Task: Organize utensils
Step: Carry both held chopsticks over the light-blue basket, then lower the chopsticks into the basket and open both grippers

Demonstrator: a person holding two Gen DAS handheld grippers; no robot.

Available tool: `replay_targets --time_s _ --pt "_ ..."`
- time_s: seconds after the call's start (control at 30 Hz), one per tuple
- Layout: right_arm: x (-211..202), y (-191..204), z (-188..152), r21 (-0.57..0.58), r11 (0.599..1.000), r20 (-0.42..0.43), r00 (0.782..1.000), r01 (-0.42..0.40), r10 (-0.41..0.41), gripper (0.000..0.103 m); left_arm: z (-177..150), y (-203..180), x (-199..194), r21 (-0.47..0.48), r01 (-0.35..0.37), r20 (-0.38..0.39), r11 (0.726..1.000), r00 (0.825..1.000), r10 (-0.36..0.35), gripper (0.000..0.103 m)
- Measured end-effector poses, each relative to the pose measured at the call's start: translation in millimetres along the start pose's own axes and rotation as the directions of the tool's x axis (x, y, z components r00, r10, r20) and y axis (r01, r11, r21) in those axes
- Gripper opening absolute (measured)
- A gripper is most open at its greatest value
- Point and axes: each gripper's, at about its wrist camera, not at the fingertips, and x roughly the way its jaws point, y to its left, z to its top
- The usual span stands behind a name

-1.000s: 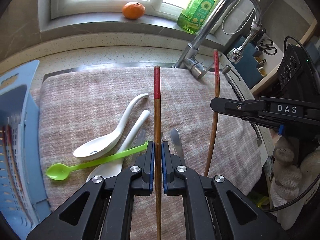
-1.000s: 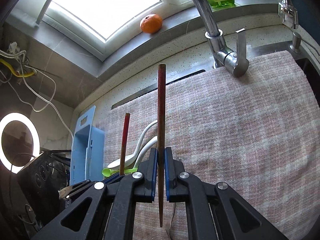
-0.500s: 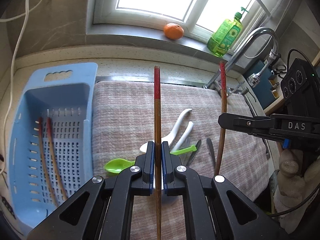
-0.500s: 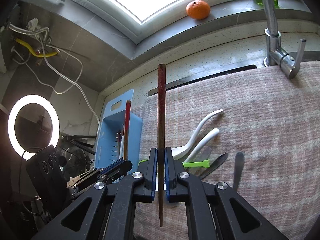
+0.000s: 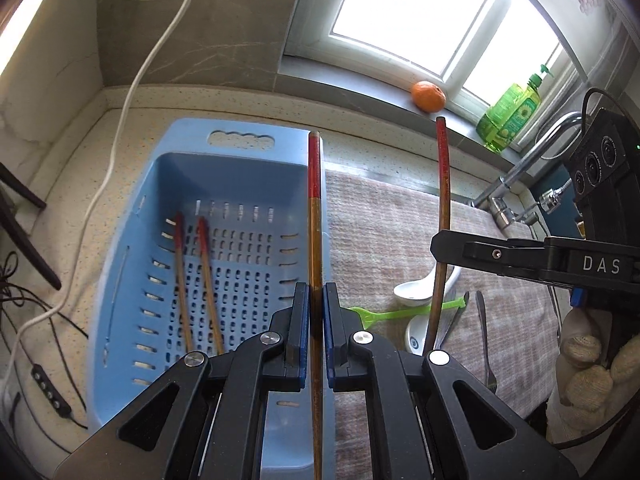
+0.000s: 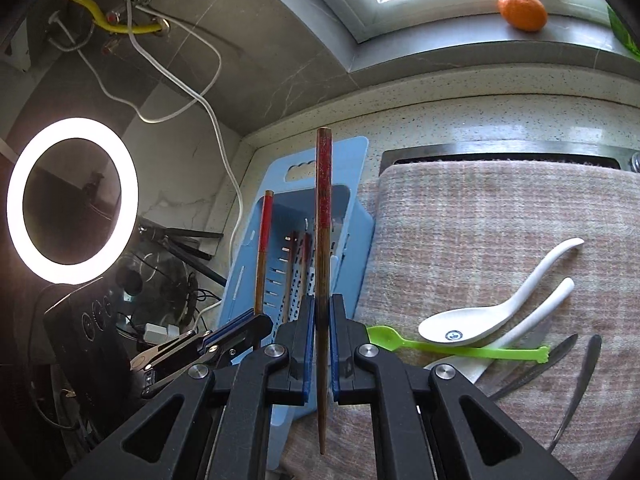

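Observation:
My left gripper (image 5: 316,312) is shut on a red-tipped wooden chopstick (image 5: 314,216), held upright above the right rim of the blue basket (image 5: 132,248). Two chopsticks (image 5: 192,280) lie inside the basket. My right gripper (image 6: 322,328) is shut on another red-tipped chopstick (image 6: 323,216), held over the cloth's left edge beside the basket (image 6: 352,184). The right gripper also shows in the left wrist view (image 5: 442,248) with its chopstick (image 5: 443,184). Two white spoons (image 6: 500,312), a green plastic spoon (image 6: 440,346) and metal cutlery (image 6: 560,360) lie on the checked cloth (image 6: 480,216).
A faucet (image 5: 532,148) stands at the cloth's far right. A green soap bottle (image 5: 510,114) and an orange (image 5: 429,96) sit on the windowsill. White cables (image 5: 132,92) hang left of the basket. A ring light (image 6: 72,196) glows at left.
Both grippers have swung left with their chopsticks, from over the cloth toward the blue basket. The basket now fills the left wrist view.

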Motion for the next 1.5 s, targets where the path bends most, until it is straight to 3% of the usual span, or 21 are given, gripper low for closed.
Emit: replay_targets --time_s 0.33,0.83,1.17,1.5 --pt "33 33 14 -0.033 0.999 -0.030 0.999 -0.018 0.017 0.006 5 33 -4 -0.052 -0.040 0.028 0.998 0.999 0.041 0.005" --pt "83 44 11 -0.084 0.996 -0.102 0.994 0.040 -0.048 0.009 5 61 11 -0.107 -0.092 -0.013 0.990 0.996 0.091 0.007" --pt "65 39 11 -0.109 0.993 -0.089 0.995 0.040 -0.050 0.010 2 60 2 -0.141 -0.101 0.001 0.985 0.995 0.102 0.011" --pt "23 20 3 -0.139 0.990 -0.076 0.996 0.033 -0.044 0.026 -12 34 -10 -0.170 -0.112 0.034 0.979 0.992 0.119 0.019"
